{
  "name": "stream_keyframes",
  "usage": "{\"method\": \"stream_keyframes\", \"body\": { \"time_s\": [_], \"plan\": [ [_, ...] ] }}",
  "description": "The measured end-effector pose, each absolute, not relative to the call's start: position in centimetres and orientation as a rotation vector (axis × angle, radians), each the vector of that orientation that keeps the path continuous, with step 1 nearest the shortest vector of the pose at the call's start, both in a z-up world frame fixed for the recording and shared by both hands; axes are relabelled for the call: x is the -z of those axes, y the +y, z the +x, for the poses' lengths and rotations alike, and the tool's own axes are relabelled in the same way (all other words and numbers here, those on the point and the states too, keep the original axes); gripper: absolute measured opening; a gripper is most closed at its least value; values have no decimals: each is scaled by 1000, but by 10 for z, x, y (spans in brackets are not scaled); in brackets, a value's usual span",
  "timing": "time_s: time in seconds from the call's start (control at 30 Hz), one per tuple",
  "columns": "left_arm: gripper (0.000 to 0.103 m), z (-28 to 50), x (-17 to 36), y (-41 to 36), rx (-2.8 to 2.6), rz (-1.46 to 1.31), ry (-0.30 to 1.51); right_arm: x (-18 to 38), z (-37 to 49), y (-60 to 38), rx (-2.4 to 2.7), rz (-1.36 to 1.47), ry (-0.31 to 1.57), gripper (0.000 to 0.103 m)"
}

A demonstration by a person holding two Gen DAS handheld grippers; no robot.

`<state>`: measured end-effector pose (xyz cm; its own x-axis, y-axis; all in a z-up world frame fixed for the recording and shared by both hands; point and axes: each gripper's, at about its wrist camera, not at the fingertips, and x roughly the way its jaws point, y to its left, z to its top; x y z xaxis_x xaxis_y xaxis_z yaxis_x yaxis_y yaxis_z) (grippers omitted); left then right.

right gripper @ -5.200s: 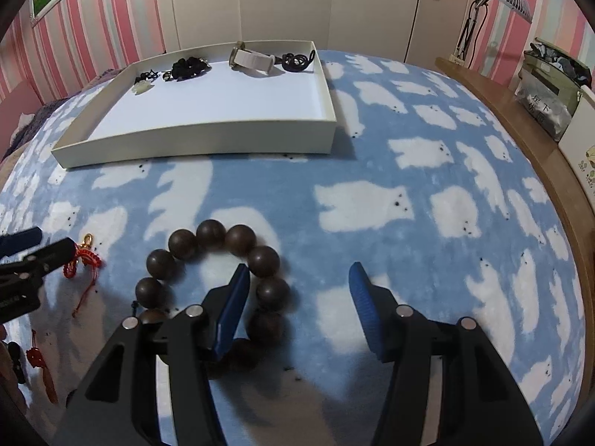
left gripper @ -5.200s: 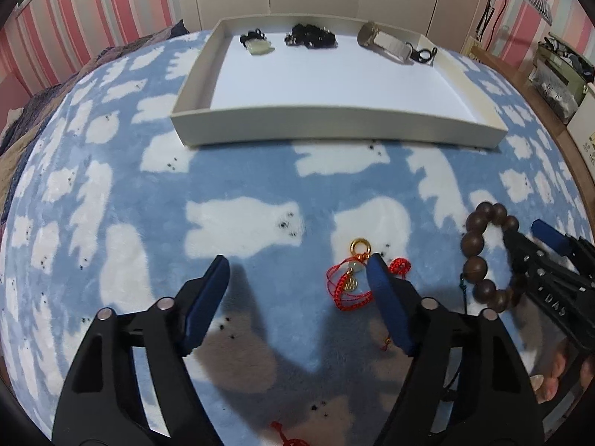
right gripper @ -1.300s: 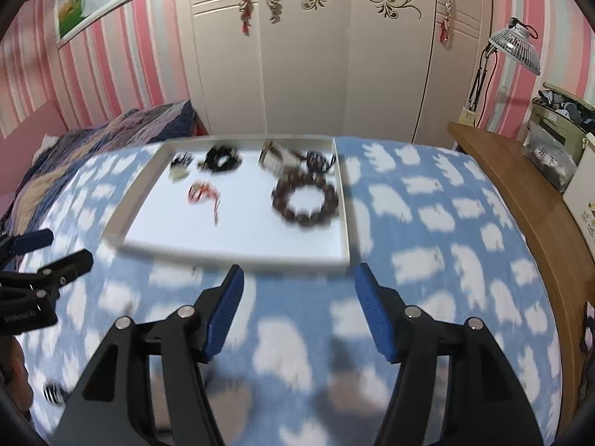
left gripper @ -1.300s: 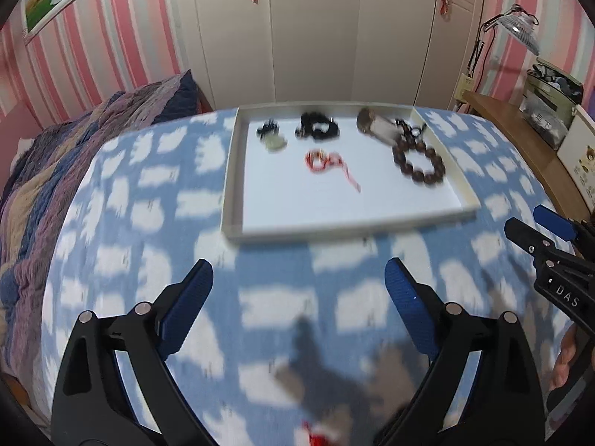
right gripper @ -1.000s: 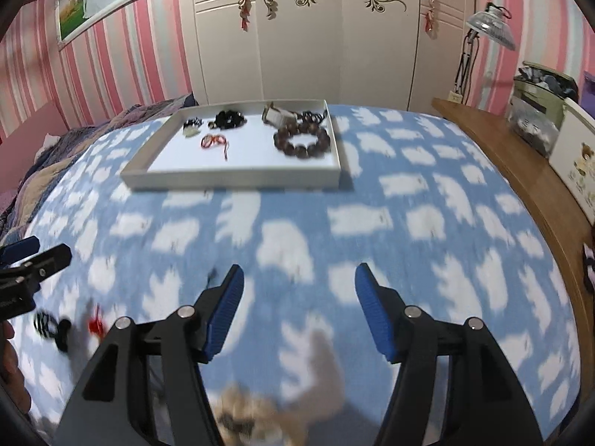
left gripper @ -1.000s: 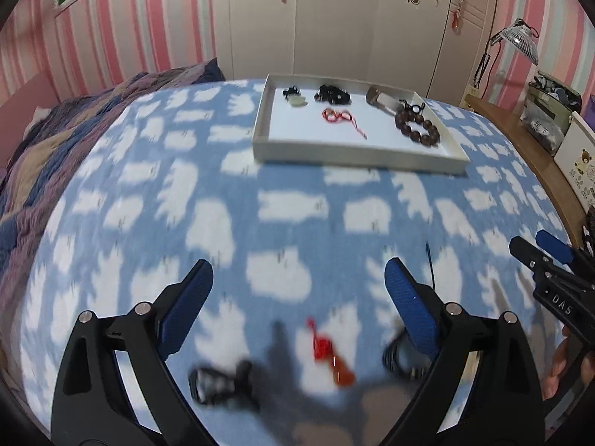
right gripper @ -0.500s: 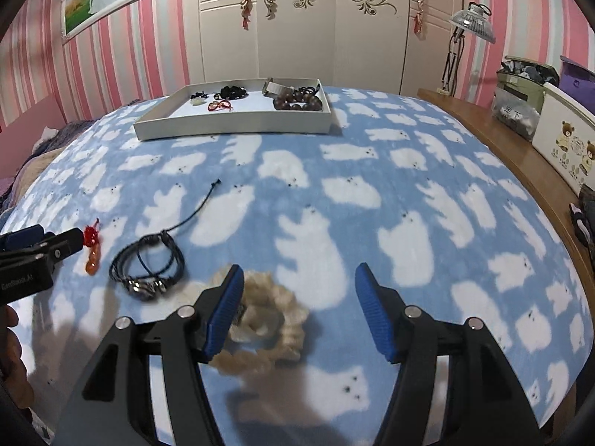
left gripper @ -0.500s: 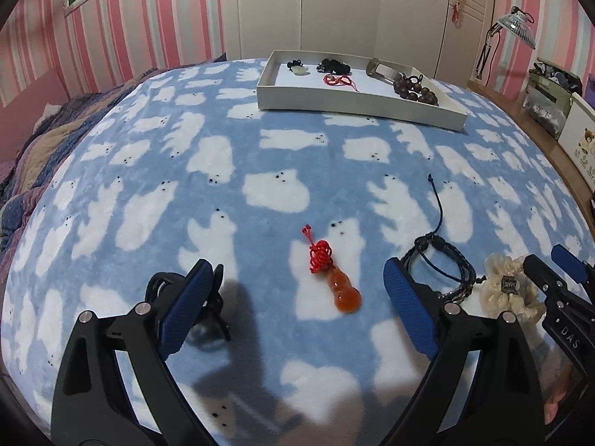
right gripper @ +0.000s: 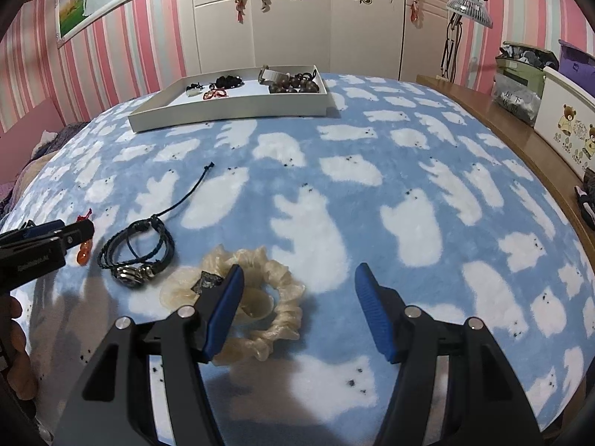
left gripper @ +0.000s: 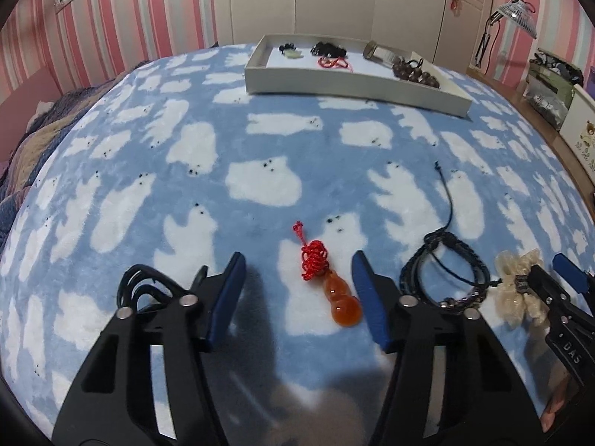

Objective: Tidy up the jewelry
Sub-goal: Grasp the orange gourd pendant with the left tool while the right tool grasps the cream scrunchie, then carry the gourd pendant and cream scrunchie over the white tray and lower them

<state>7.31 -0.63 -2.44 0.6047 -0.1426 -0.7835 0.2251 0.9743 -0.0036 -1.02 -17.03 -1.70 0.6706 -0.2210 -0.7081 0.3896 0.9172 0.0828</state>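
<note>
The left gripper [left gripper: 297,290] is wide open and holds nothing; it is low over the blue blanket [left gripper: 260,156] with white bear shapes, and the orange gourd charm [left gripper: 342,299] with its red knotted cord lies between the two blue fingers, closer to the right finger. Behind the left finger a black cord loop [left gripper: 139,286] is partly hidden. Just right of this gripper lies a black braided bracelet [left gripper: 446,275], with one loose cord going to the far side. The right gripper [right gripper: 297,297] is also wide open and empty; its left finger is over the cream scrunchie [right gripper: 260,297], but I cannot tell if it touches. Well apart, on the far side of the blanket, the white tray [right gripper: 230,111] holds a wooden bead bracelet [right gripper: 295,83], a red cord piece [right gripper: 215,93] and some small dark pieces.
</note>
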Motion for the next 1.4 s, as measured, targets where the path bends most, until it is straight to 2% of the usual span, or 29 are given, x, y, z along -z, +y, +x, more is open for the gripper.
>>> {"method": "stream_keyframes", "body": {
  "time_s": [0.1,0.2,0.23,0.3,0.37,0.47,0.53,0.7,0.93,1.4],
  "plan": [
    [51,73,25,-8,219,103,892,18,-9,-170,347,235,767,62],
    [32,77,29,-9,259,91,931,19,-9,-169,344,235,772,60],
    [31,77,30,-8,257,88,930,19,-8,-168,338,234,775,58],
    [30,77,30,-8,258,87,930,21,-6,-167,327,227,792,41],
    [27,78,30,-9,259,86,930,24,-3,-166,313,224,809,33],
    [16,78,30,-9,269,82,929,25,-2,-164,303,219,813,18],
    [12,79,30,-9,269,81,931,24,-1,-164,296,220,810,14],
    [7,81,28,-8,271,70,939,23,3,-166,284,230,811,10],
    [6,90,23,-9,280,49,957,14,17,-173,274,237,798,9],
    [6,152,-41,-48,323,74,861,-36,102,-195,244,195,716,9]
  ]
}}
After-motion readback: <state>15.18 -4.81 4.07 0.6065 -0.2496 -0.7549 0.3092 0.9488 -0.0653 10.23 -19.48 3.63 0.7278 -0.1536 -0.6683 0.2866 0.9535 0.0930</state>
